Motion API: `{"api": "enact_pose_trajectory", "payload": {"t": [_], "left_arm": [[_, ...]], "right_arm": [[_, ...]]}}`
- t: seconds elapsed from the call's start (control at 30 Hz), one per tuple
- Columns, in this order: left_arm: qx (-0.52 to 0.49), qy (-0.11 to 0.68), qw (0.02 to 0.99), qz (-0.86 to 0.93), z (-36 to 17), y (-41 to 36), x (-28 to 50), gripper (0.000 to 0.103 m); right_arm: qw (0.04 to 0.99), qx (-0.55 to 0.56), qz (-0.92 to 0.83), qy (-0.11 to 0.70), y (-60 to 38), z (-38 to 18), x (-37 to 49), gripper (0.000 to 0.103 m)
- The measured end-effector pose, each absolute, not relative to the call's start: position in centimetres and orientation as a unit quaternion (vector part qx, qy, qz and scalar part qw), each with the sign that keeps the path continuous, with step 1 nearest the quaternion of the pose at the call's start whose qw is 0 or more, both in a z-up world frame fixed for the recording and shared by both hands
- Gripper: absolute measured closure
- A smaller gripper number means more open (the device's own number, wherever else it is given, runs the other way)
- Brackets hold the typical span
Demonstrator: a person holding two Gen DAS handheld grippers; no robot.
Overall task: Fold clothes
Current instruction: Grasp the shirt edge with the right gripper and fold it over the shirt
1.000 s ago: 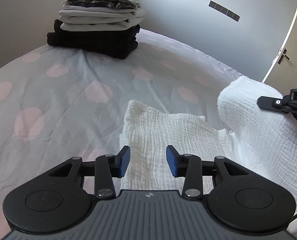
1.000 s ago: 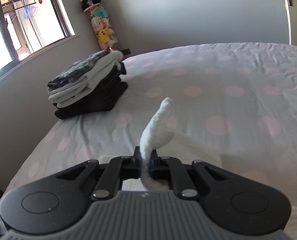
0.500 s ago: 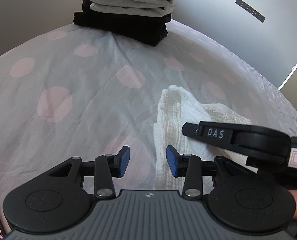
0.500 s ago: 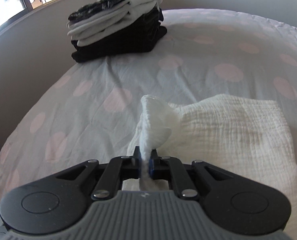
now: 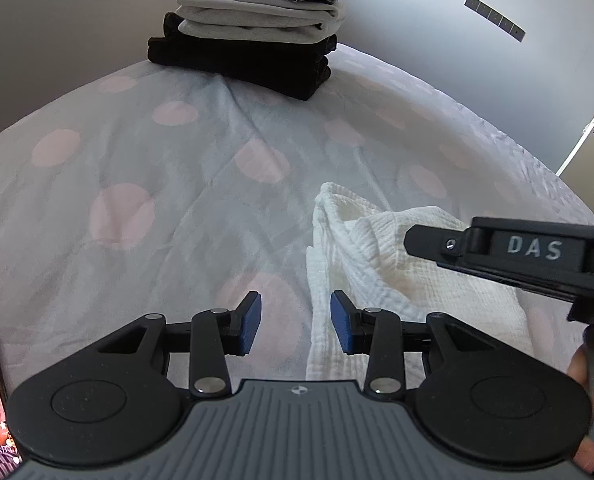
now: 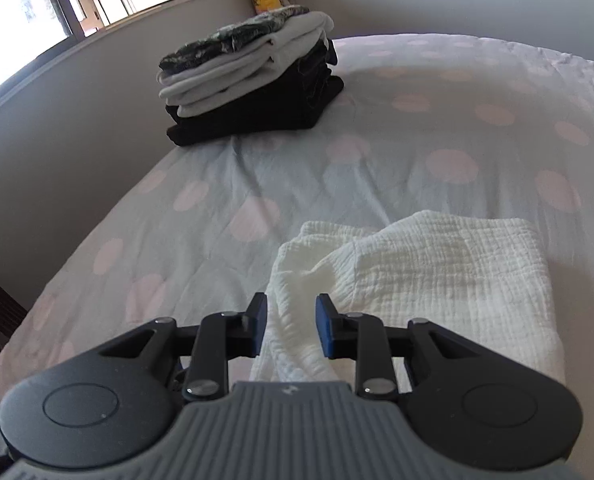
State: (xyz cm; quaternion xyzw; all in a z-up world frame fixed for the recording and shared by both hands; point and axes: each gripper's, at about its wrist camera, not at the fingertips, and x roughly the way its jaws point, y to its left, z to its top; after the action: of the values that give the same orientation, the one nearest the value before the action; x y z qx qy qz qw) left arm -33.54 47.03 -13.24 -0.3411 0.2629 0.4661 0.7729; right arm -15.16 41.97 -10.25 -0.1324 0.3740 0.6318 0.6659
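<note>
Right claw (image 6: 287, 330) opening, white muslin cloth (image 6: 437, 280) between its pads unpinched on the bed (image 6: 337, 168); left claw (image 5: 295, 326) spread, empty: risk that the released corner springs back, spoiling the fold; folded stack (image 6: 253, 88) beyond.

- The left wrist fisheye camera sat behind its own black two-finger left gripper (image 5: 295, 328), looking steeply down and forward, close over the pale bedspread with pink dots (image 5: 145, 184).
- The right wrist fisheye camera sat likewise behind the black two-finger right gripper (image 6: 290, 330), aimed down and forward, close to the bedspread (image 6: 437, 132).
- Both views shared the crinkled white folded cloth (image 5: 381, 264) (image 6: 437, 276) nearby and the far stack of folded black and grey clothes (image 5: 249, 36) (image 6: 253, 80).
- The left view caught the right gripper (image 5: 429, 240) from the side.
</note>
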Motion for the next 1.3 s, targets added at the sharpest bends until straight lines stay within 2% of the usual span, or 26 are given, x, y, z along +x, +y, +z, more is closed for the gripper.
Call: {"api": "enact_pose_trajectory", "payload": {"t": [0.13, 0.3, 0.4, 0.47, 0.6, 0.63, 0.7, 0.73, 0.77, 0.87, 0.97, 1.3], "left_arm": [[-0.369, 0.258, 0.777, 0.439, -12.8, 46.2, -34.0, 0.055], [-0.377, 0.265, 0.77, 0.442, -12.5, 45.2, -34.7, 0.053], [-0.381, 0.263, 0.765, 0.447, -12.5, 44.8, -35.4, 0.053], [-0.386, 0.263, 0.763, 0.446, -12.6, 44.6, -35.7, 0.053], [-0.396, 0.268, 0.756, 0.447, -13.3, 44.2, -36.2, 0.053], [-0.397, 0.268, 0.755, 0.448, -13.4, 44.1, -36.2, 0.053], [-0.4, 0.263, 0.755, 0.448, -13.5, 44.1, -36.4, 0.053], [-0.401, 0.259, 0.756, 0.447, -13.5, 44.1, -36.4, 0.053], [-0.403, 0.255, 0.757, 0.447, -13.5, 44.1, -36.5, 0.053], [-0.409, 0.241, 0.759, 0.445, -13.5, 44.1, -36.7, 0.053], [-0.417, 0.234, 0.758, 0.443, -13.6, 44.2, -36.9, 0.053], [-0.434, 0.239, 0.761, 0.419, -14.1, 44.7, -36.9, 0.053]], "right_arm": [[0.67, -0.116, 0.646, 0.346, 38.3, -8.1, -14.1, 0.058], [0.682, -0.117, 0.644, 0.327, 33.2, -7.6, -11.9, 0.057], [0.688, -0.112, 0.632, 0.338, 30.7, -8.7, -10.3, 0.055], [0.687, -0.108, 0.625, 0.355, 29.4, -9.9, -9.4, 0.041], [0.681, -0.086, 0.611, 0.395, 27.9, -12.3, -7.9, 0.04], [0.675, -0.075, 0.611, 0.408, 27.5, -12.8, -7.6, 0.041], [0.66, -0.057, 0.616, 0.427, 27.1, -13.5, -7.5, 0.051], [0.652, -0.052, 0.623, 0.429, 26.9, -13.6, -7.8, 0.064], [0.645, -0.055, 0.634, 0.424, 26.9, -13.5, -8.5, 0.073], [0.622, -0.066, 0.669, 0.401, 26.9, -12.9, -10.8, 0.083], [0.593, -0.086, 0.703, 0.384, 27.1, -12.5, -13.4, 0.088], [0.502, -0.17, 0.763, 0.371, 30.1, -15.1, -20.9, 0.09]]}}
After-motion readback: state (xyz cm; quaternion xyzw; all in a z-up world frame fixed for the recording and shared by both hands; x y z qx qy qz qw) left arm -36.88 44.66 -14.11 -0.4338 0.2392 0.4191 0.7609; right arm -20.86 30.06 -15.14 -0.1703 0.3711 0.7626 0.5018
